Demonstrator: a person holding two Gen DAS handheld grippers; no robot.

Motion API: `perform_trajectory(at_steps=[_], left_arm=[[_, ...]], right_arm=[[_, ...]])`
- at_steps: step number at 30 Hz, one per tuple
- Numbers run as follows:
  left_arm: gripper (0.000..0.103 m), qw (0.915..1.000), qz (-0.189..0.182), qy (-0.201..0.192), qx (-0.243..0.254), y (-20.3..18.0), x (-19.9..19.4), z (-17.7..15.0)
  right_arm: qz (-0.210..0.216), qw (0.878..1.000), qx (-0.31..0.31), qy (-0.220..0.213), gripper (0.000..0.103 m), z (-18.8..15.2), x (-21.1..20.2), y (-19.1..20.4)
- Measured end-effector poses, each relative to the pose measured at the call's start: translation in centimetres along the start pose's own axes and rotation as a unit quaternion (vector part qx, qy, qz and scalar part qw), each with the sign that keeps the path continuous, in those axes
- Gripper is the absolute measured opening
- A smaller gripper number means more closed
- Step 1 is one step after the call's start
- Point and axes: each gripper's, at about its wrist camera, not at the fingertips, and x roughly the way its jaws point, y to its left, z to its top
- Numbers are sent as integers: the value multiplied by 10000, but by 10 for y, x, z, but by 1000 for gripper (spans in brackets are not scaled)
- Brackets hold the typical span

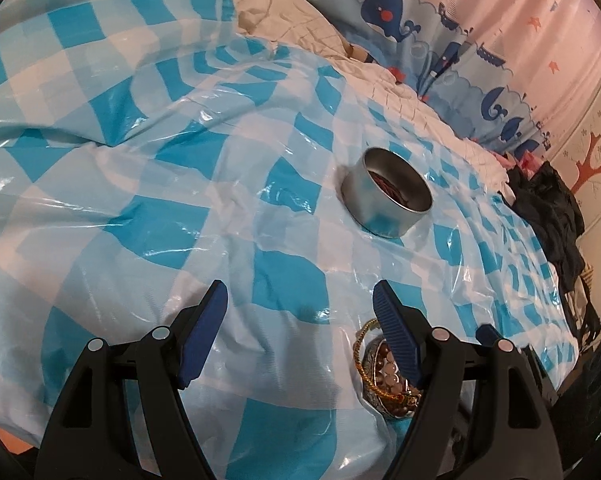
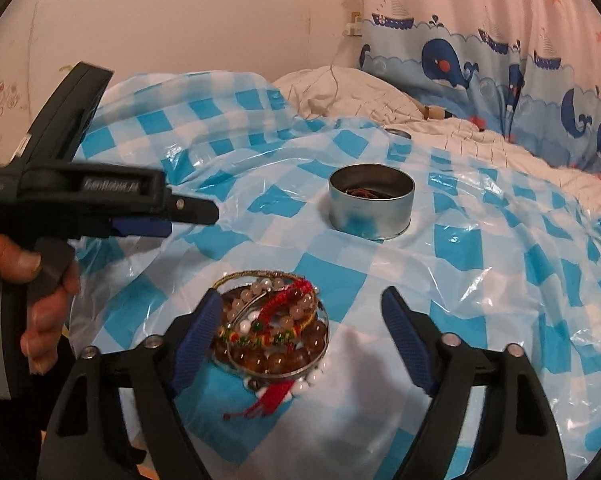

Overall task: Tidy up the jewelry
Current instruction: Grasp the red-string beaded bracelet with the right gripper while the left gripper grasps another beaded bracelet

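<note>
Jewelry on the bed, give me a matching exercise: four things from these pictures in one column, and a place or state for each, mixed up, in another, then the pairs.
Things
1. round metal tin
2. pile of bead bracelets
3. right gripper
4. whale curtain

Places or states
A. hangs behind the bed
B. heaped on a shallow dish, nearest the right wrist camera
C. stands upright and lidless on the checked plastic sheet, a dark item inside
D. jaws open, nothing held

Pairs: 1-C, 2-B, 3-D, 4-A
</note>
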Motion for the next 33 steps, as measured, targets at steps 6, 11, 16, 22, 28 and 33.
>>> perform_trajectory(at_steps=[6,11,16,22,28,33], left_arm=[[72,10000,17,14,28,-3,1,-1],[72,10000,44,29,60,-6,4,-3],[72,10000,48,30,67,-4,5,-3],[72,9998,33,47,215,-8,6,-5],[72,9993,18,110,364,-14,8,-7],[72,9994,33,123,321,-13,8,-8]], right_arm=[[26,9992,370,118,52,5,9,-15],[55,9994,290,200,12,8,14,-15],[154,9992,333,128,1,9,5,-16],[507,9946,903,-38,0,15,-12,-35],[725,9895,1238,166,24,14,-4,-44],[655,9921,1035,277,46,12,6,-30]])
